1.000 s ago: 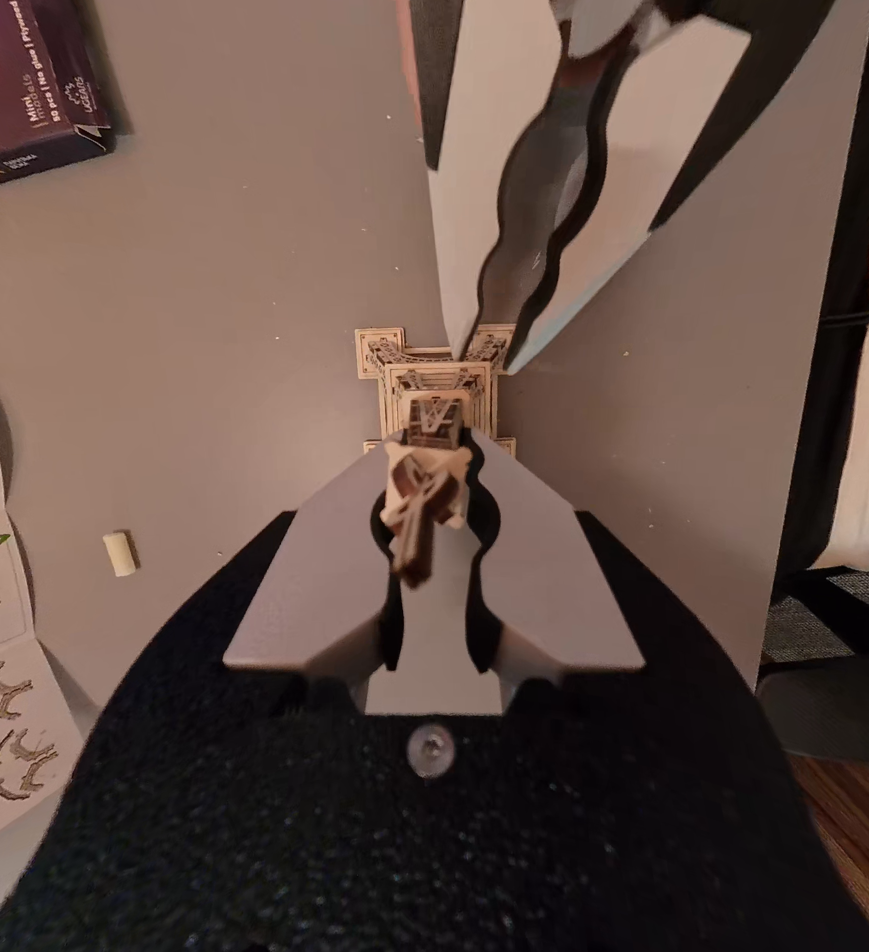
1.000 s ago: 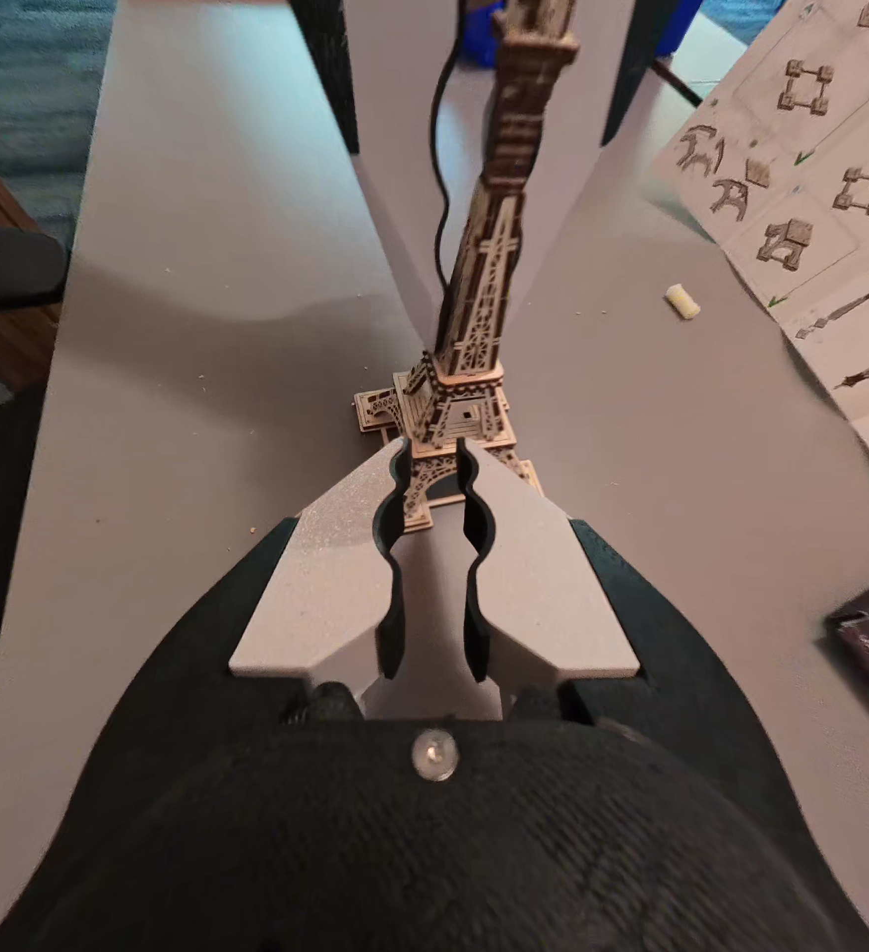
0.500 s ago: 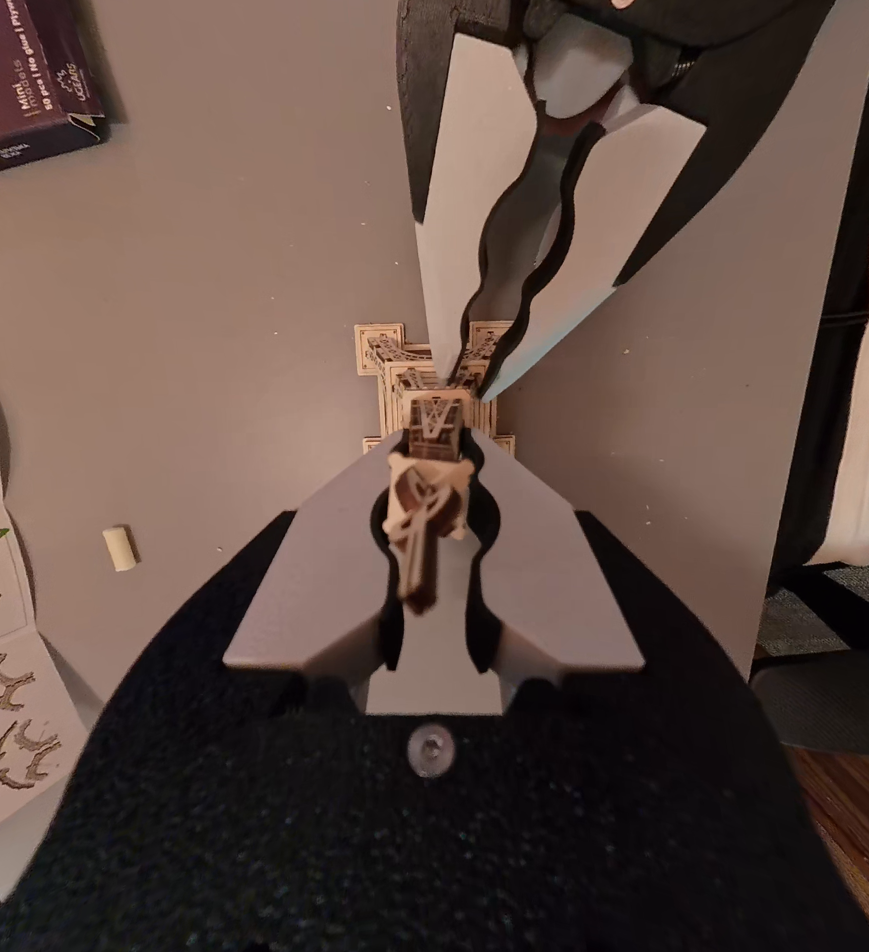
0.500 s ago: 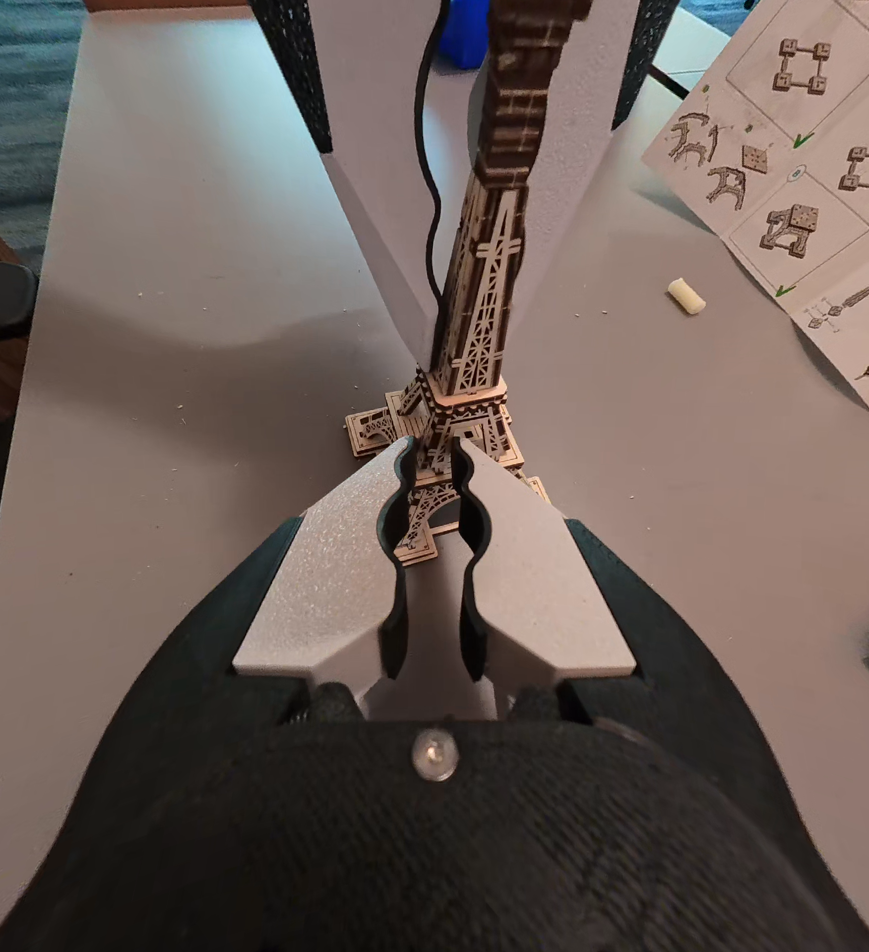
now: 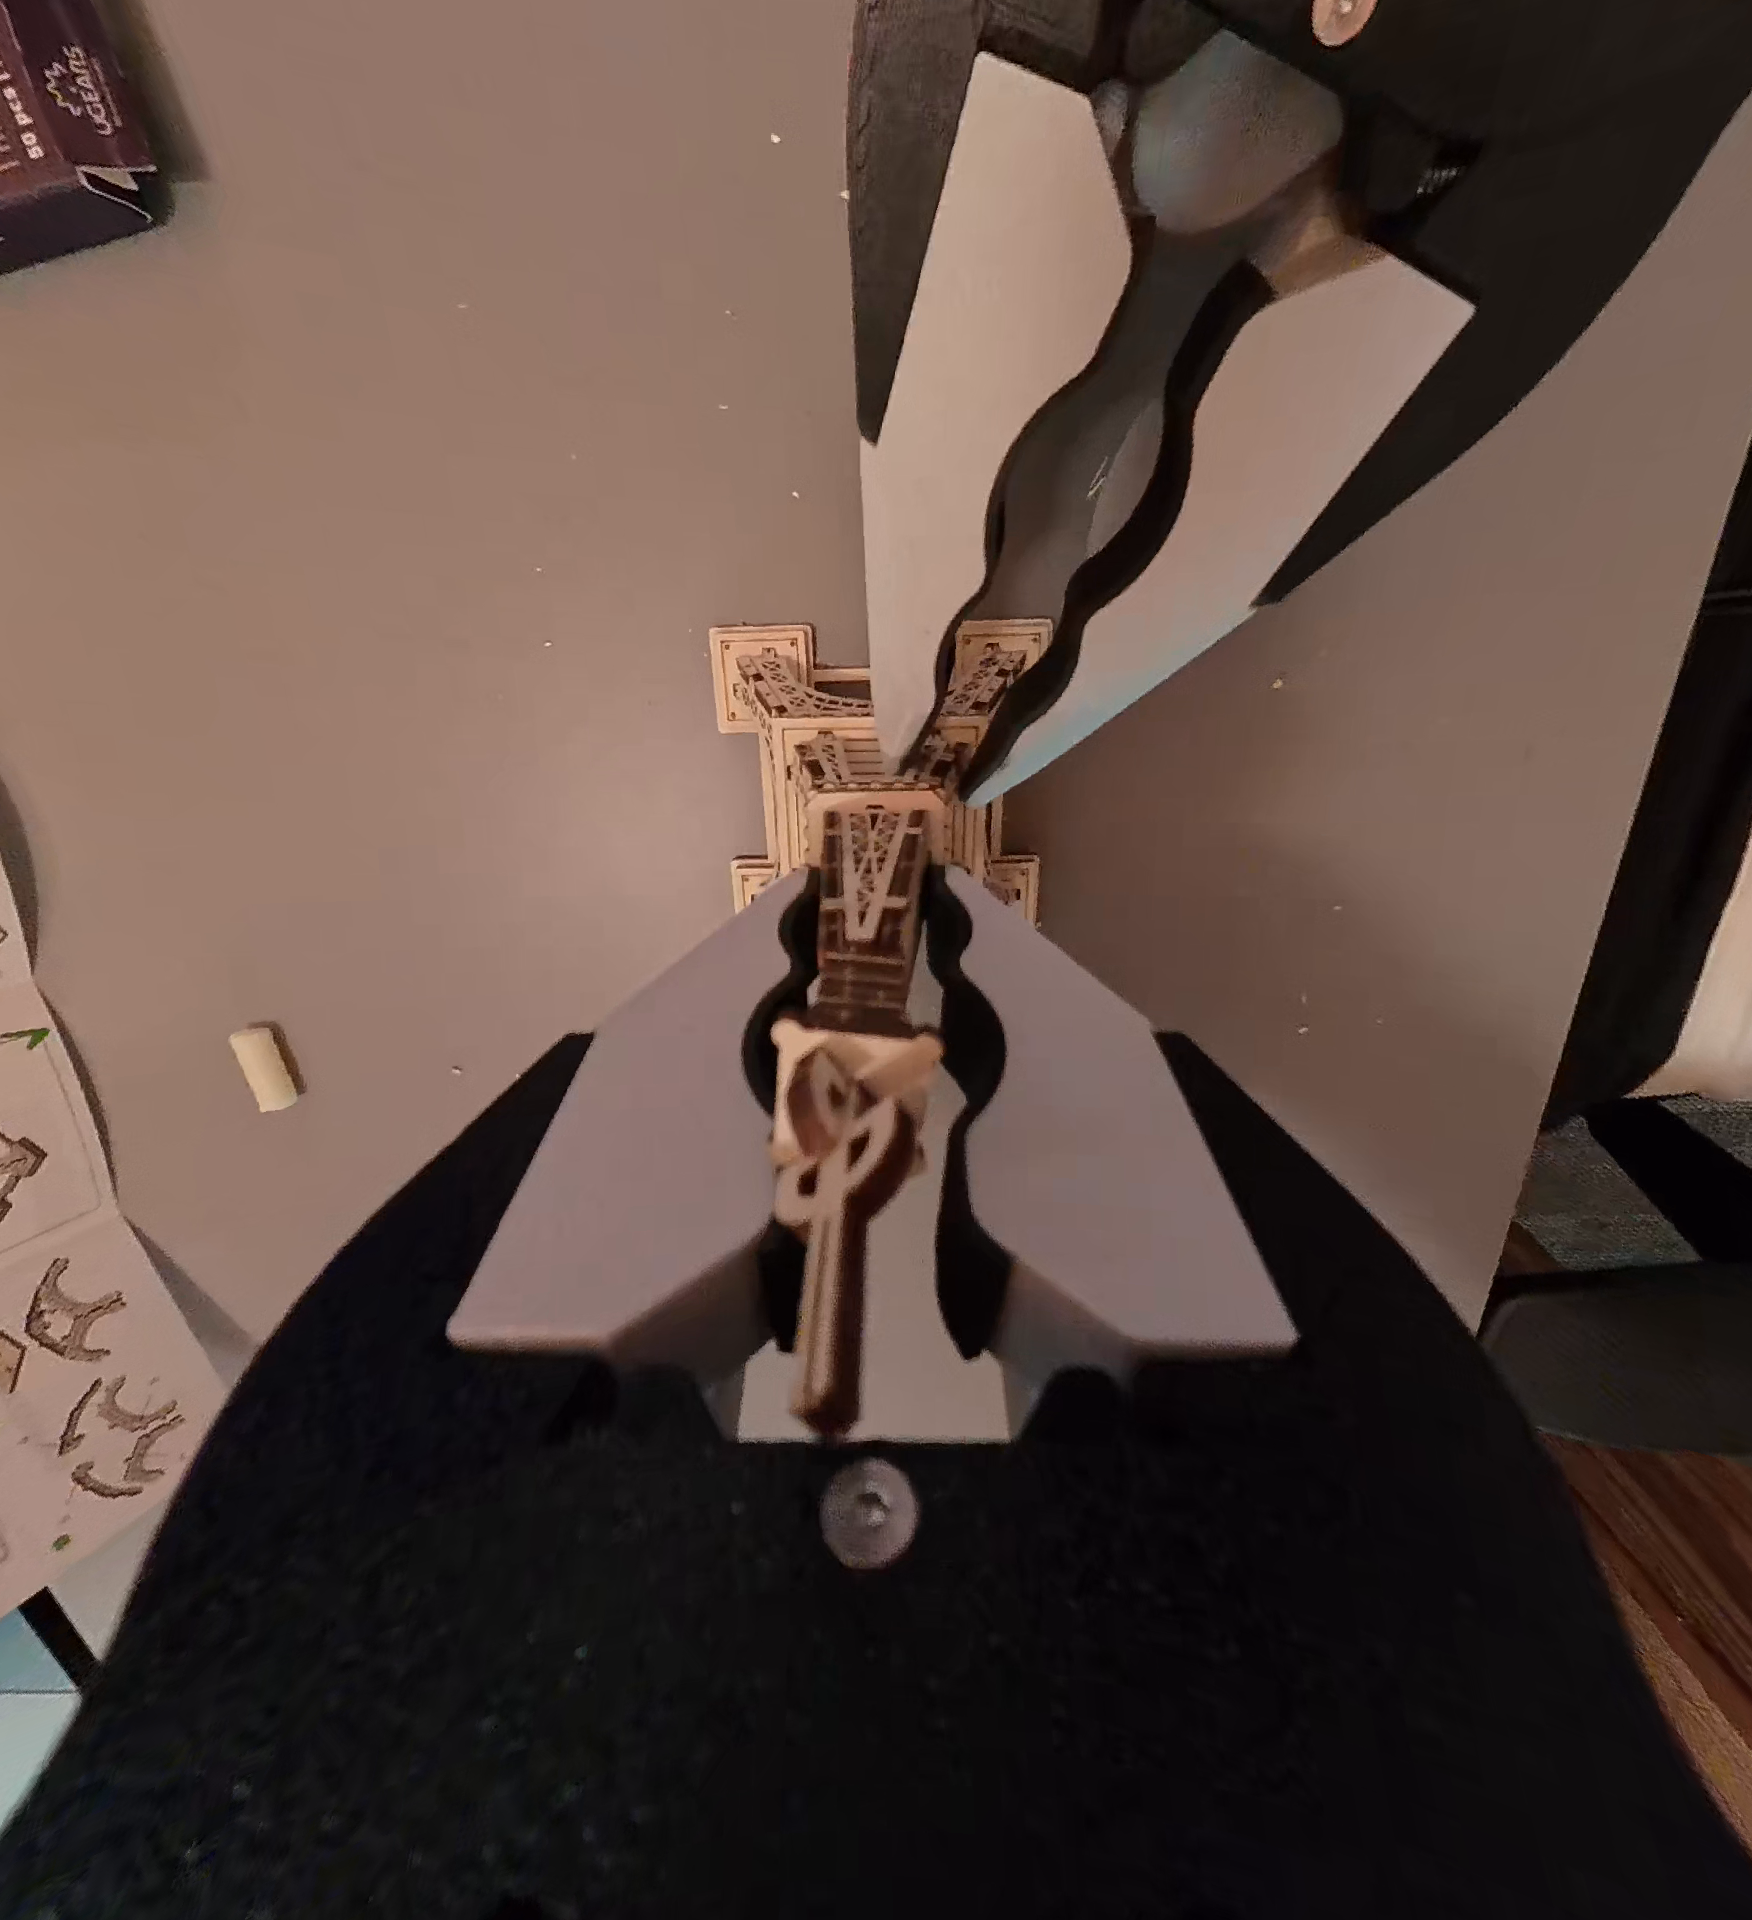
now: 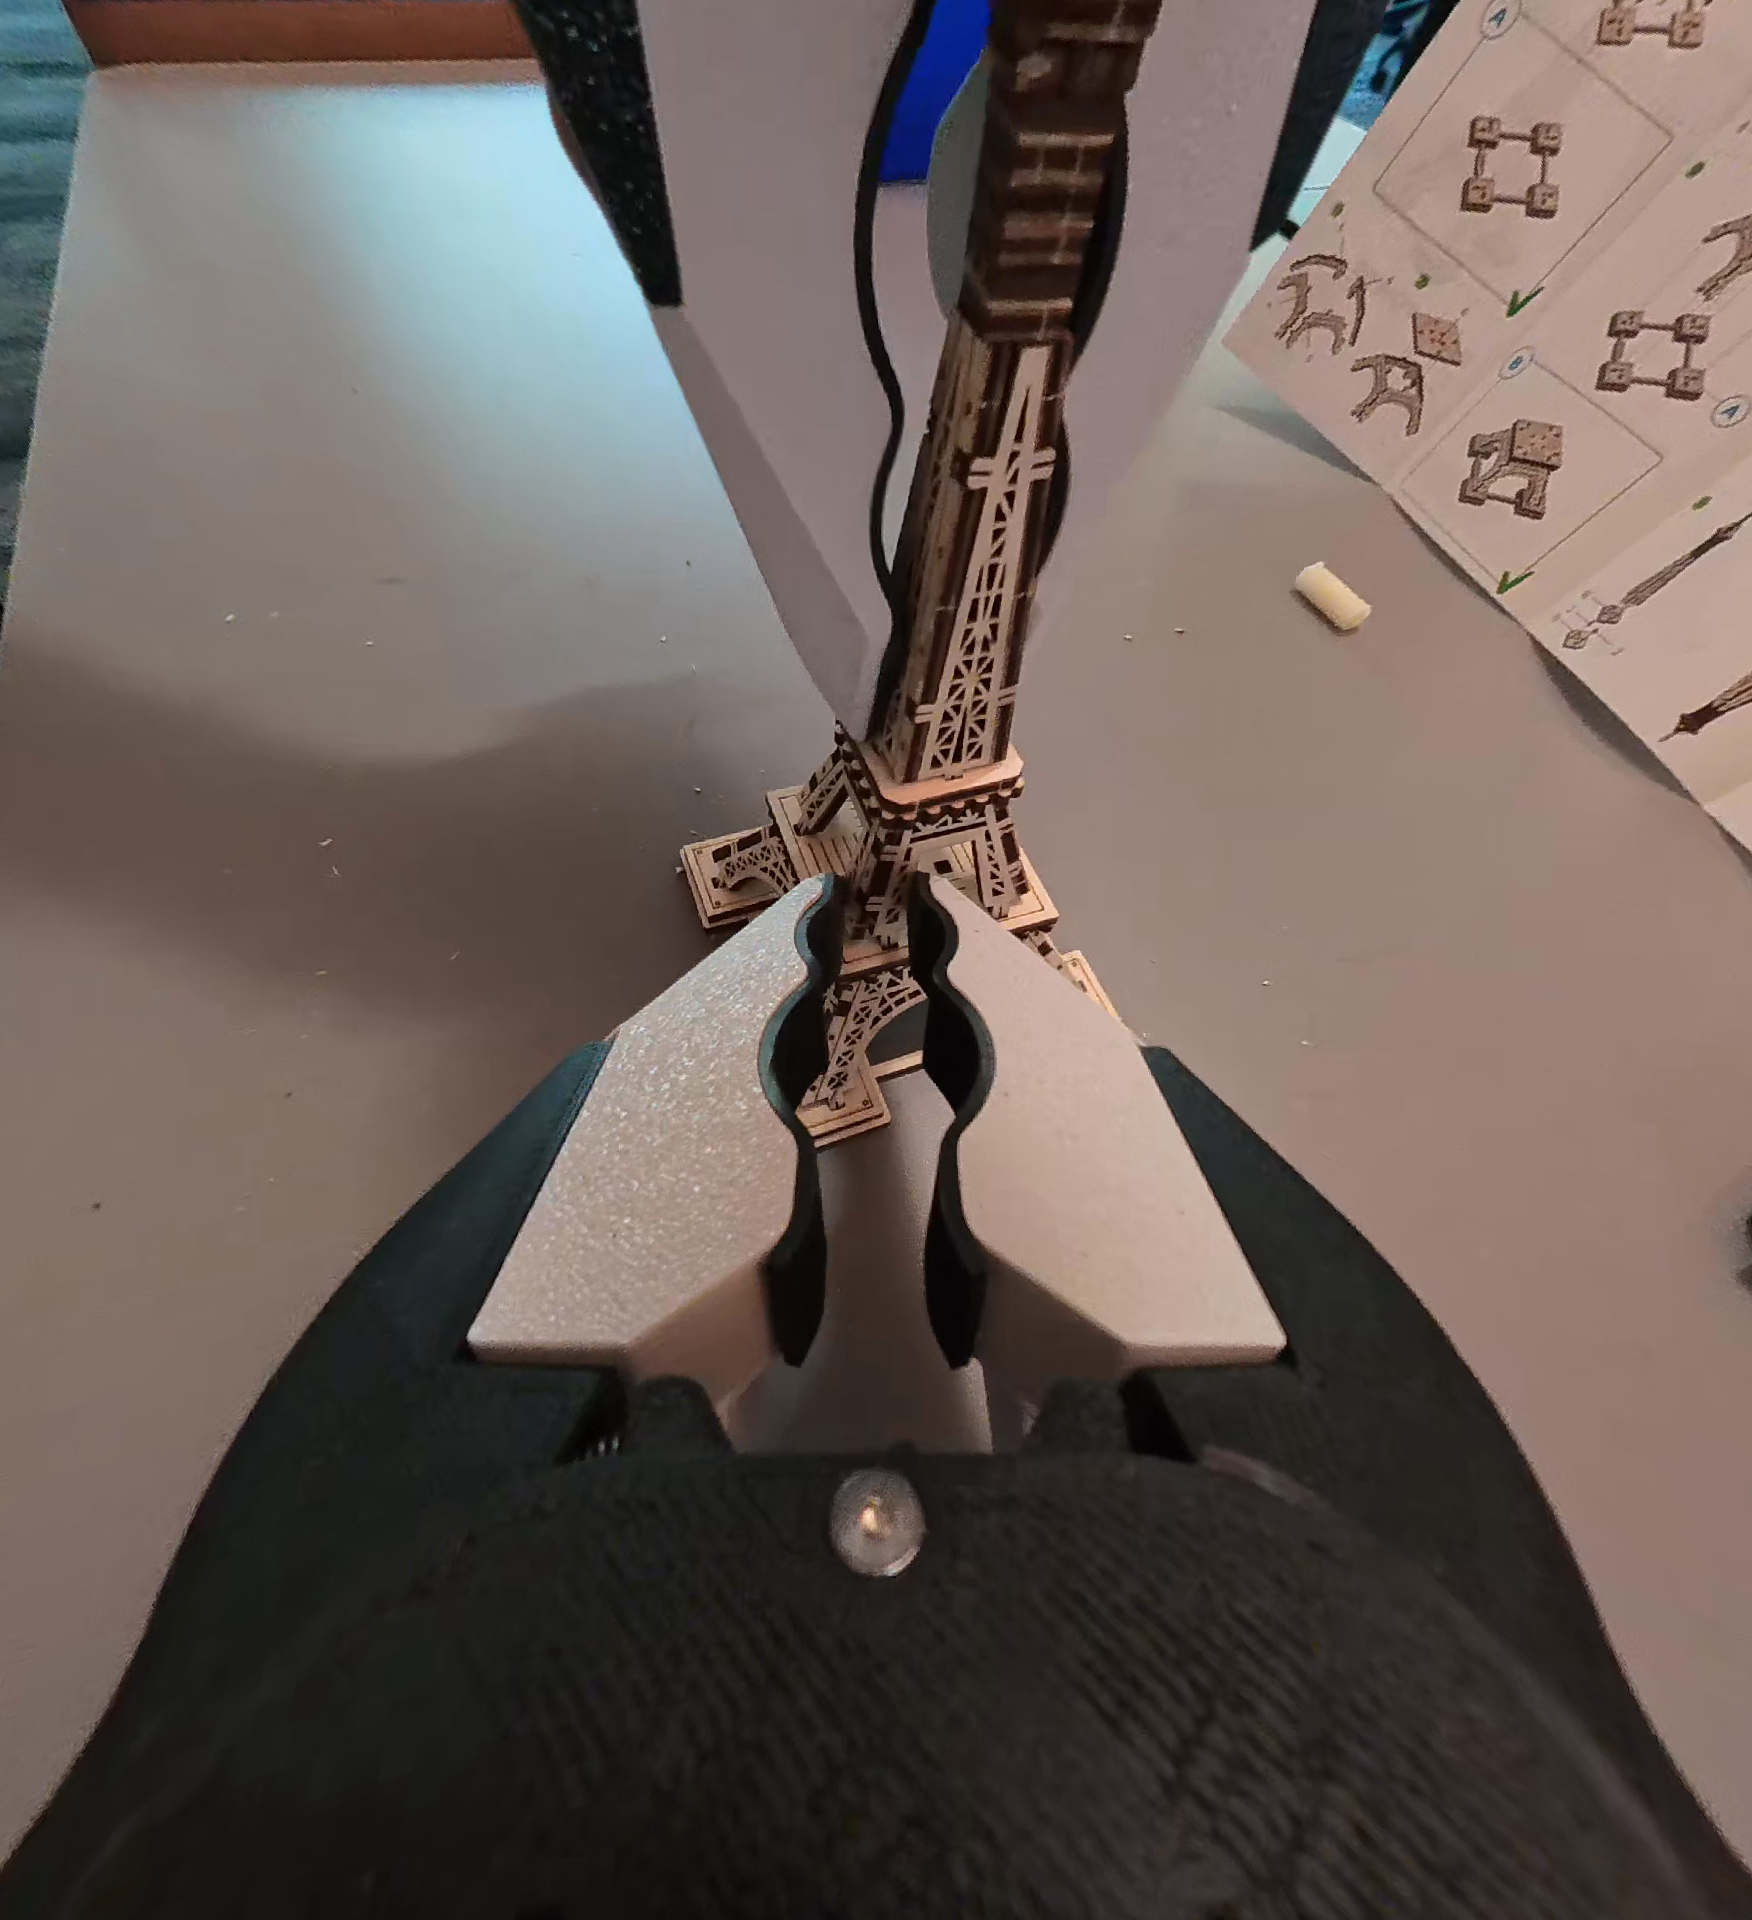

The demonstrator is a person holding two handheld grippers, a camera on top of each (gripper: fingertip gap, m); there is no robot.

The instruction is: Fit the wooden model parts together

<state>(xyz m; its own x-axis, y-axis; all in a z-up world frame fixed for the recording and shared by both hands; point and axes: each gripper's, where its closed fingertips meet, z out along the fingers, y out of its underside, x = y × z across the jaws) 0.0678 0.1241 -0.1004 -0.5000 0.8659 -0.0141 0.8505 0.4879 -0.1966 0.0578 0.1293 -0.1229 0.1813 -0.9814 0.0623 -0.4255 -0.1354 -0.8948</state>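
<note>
Pale laser-cut wood: a tower model, w/ upper section (image 6: 965,582) seated on a four-legged base (image 6: 882,883), stands upright on the grey table (image 5: 384,520), roughly mid-surface and well clear of its edges.

The left gripper (image 5: 867,894) comes from above, looking down the spire. Its jaws are narrowed around the upper section, tips flanking the shaft just above the platform collar; the spire top pokes back between the fingers toward the camera. Whether the pads actually press the wood or just bracket it isn't clear, probably a light hold. Judged purpose: keep the tall part plumb & push it down into the base.

The right gripper (image 6: 877,904) comes in low from the side, jaws nearly closed on one leg of the base, tips at about the first platform. Contact looks likely, though a thin gap can't be ruled out. Judged purpose: pin the base so it doesn't skid or tip while the top is pressed home.

So the model sits between both grippers, one high, one low, opposite approach directions.

Instruction sheet (image 6: 1620,343) lies along one side edge, a small cream cylinder (image 6: 1331,596) just beside it; a dark purple box (image 5: 20,135) sits toward a corner.
</note>
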